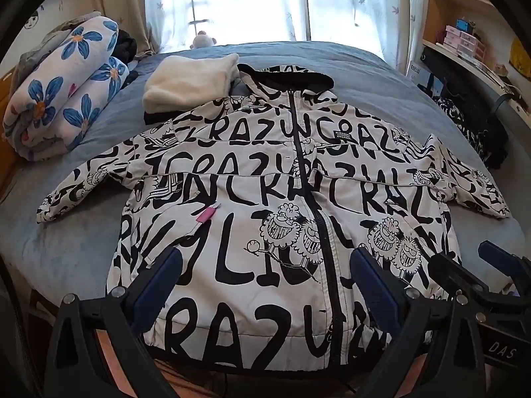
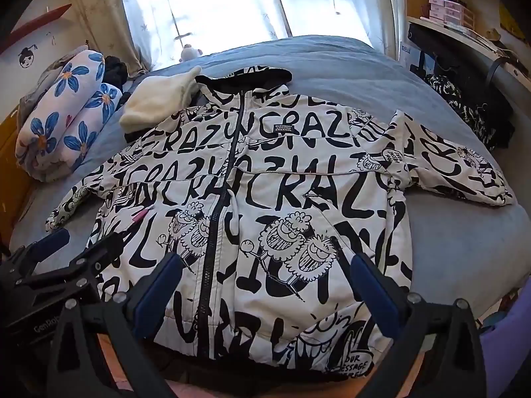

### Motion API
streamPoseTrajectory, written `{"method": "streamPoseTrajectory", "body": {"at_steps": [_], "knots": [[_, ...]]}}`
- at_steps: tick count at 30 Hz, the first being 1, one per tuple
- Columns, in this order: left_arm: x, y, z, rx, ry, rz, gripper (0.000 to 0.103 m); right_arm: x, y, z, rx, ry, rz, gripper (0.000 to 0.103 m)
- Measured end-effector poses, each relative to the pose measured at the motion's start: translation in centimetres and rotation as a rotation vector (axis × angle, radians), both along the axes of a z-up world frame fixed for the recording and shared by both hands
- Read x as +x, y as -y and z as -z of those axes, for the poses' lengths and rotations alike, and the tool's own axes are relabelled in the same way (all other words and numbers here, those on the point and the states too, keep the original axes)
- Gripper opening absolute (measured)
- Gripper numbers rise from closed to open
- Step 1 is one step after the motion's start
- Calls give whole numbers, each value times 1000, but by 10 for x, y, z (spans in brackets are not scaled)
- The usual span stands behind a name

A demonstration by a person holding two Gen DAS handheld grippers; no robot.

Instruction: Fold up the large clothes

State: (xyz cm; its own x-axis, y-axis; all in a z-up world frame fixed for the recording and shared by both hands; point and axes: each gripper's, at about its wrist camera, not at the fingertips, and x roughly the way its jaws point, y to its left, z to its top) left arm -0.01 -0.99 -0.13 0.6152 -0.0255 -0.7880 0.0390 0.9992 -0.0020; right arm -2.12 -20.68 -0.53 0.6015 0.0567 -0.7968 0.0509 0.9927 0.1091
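A white jacket covered in black lettering and cartoon figures lies spread flat on the blue bed. Its front faces up, the zip is closed, the hood points toward the window, and both sleeves stretch sideways. A small pink tag sits on its left chest. My left gripper hovers open above the hem, left of the zip, with nothing between its blue pads. Beside it, my right gripper is open over the jacket to the right of the zip. Each gripper shows in the other's view: right gripper, left gripper.
A rolled floral quilt lies along the bed's left side. A folded cream fleece rests by the hood, with a plush toy behind it at the window. A black-and-white garment and shelves stand to the right.
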Motion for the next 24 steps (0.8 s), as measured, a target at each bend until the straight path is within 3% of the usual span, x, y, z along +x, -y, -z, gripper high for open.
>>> {"method": "streamPoseTrajectory", "body": {"at_steps": [24], "knots": [[6,10,6,4,-42,17,96,0,7,2,-3,4,12,102]]}}
